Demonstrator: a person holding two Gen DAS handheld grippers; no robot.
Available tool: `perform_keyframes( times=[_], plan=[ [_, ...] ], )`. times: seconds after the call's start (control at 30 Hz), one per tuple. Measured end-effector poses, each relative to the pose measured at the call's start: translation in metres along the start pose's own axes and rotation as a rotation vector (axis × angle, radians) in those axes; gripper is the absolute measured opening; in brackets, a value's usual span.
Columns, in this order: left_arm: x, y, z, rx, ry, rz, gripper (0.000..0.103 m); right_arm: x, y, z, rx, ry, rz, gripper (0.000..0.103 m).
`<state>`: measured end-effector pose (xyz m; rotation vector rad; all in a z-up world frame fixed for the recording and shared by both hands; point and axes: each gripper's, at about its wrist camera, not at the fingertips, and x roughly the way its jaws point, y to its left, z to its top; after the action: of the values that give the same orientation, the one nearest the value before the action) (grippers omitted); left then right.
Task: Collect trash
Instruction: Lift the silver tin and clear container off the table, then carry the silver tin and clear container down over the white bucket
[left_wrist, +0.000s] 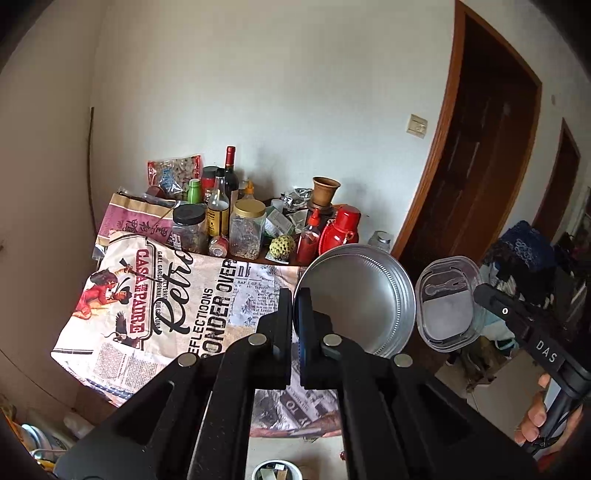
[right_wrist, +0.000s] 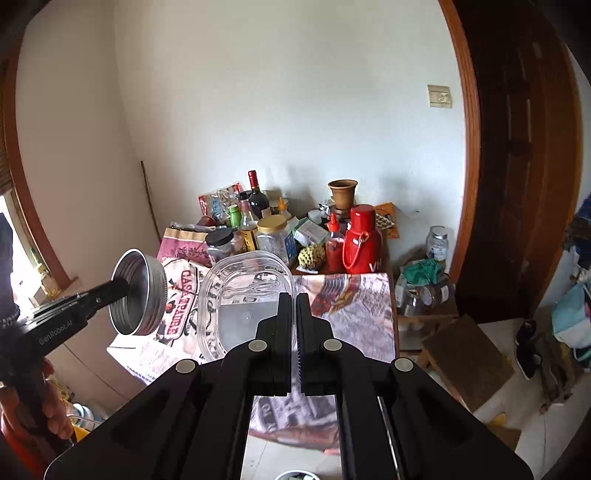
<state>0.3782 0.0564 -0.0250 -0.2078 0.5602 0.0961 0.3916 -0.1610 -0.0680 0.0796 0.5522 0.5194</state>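
My left gripper (left_wrist: 293, 297) is shut on the rim of a round silver metal lid (left_wrist: 362, 299), held up over the table's edge. My right gripper (right_wrist: 295, 299) is shut on the rim of a clear plastic container (right_wrist: 243, 295), also lifted in the air. The left wrist view shows the clear container (left_wrist: 445, 302) on the right, with the right gripper (left_wrist: 480, 290) and a hand behind it. In the right wrist view the metal lid (right_wrist: 140, 291) hangs at the left, pinched by the left gripper (right_wrist: 123, 286). A white round bin (left_wrist: 275, 470) shows at the bottom edge.
A table under a newspaper-print cloth (left_wrist: 155, 306) carries several jars and bottles (left_wrist: 247, 229), a red flask (right_wrist: 360, 240) and a clay pot (right_wrist: 342, 194) against the wall. A dark wooden door (right_wrist: 517, 147) stands right; wooden stools (right_wrist: 465, 354) and clutter lie on the floor.
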Motion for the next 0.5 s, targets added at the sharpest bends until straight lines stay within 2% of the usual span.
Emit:
perform_keyframes(
  times=[0.27,0.5],
  plan=[
    [-0.074,0.04,-0.059,0.053,0.041,-0.052,0.001,-0.051,0.058,-0.063,0.06,0.011,-0.066,0.002],
    [-0.112,0.06,-0.11,0.071,0.116,-0.085,0.001,-0.086,0.085,-0.111,0.104,0.072,-0.108,0.002]
  ],
)
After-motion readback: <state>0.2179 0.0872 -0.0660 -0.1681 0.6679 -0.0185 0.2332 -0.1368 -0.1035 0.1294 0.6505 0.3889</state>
